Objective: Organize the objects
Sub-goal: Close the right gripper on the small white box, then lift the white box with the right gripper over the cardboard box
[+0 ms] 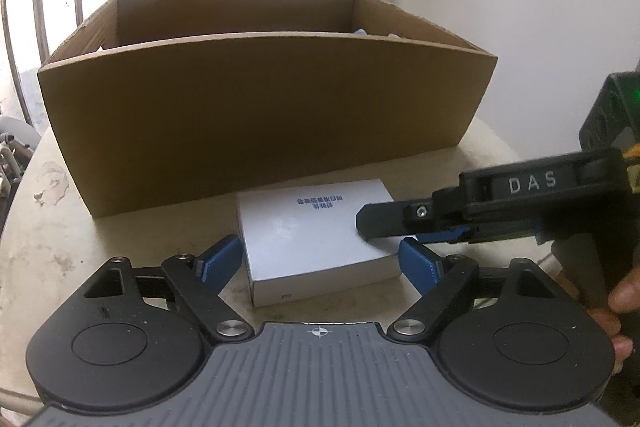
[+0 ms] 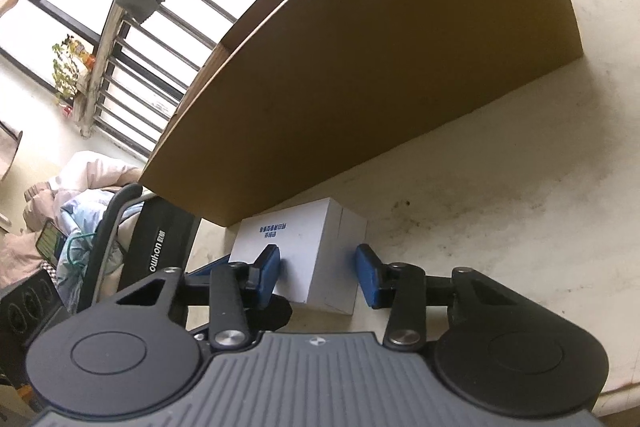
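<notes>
White box (image 1: 316, 239) lies on the table (image 1: 60, 247) before the cardboard box (image 1: 260, 115), between the spread left gripper (image 1: 320, 259) and the spread right gripper (image 2: 318, 267), untouched.

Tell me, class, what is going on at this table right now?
A person holds a gripper in each hand over a small white box lying on a round table, just in front of a large open cardboard box. The left gripper straddles the white box, jaws open. The right gripper reaches in from the side, one jaw over its top and one below; a gap shows at one pad. The white box is not yet lifted.
</notes>
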Available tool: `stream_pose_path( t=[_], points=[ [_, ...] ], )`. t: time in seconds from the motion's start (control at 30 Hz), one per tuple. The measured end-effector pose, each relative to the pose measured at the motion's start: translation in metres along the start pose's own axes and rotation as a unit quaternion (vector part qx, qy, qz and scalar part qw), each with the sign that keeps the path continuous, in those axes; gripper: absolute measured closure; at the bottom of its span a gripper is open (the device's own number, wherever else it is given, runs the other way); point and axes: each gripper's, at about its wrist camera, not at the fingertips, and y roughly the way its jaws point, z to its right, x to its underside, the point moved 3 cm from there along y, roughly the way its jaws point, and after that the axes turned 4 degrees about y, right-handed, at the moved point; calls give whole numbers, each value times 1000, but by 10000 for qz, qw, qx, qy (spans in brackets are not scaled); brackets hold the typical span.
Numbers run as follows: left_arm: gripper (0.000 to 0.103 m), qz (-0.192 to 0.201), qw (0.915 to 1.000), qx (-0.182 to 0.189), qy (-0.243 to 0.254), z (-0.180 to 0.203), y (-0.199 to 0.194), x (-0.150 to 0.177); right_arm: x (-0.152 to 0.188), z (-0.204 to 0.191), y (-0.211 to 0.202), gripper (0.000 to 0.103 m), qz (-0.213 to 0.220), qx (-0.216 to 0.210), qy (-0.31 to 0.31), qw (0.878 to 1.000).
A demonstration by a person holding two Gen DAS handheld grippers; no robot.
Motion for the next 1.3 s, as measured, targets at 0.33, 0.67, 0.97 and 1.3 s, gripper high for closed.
stream_pose_path(
  t=[0.33,0.67,0.97,1.3],
  points=[
    [17,27,10000,3,-18,1,-3,-2,3,-7,-1,57,82,138,-146,9998],
    [17,96,9999,7,-37,4,-9,-4,3,-14,-4,57,176,171,-241,9994],
    [18,423,9991,-20,17,10,-33,-7,6,-28,-16,57,317,147,-406,9986],
    [18,1239,9915,-147,375,22,-78,-38,-5,-68,-53,57,847,-43,-957,9918]
  ],
)
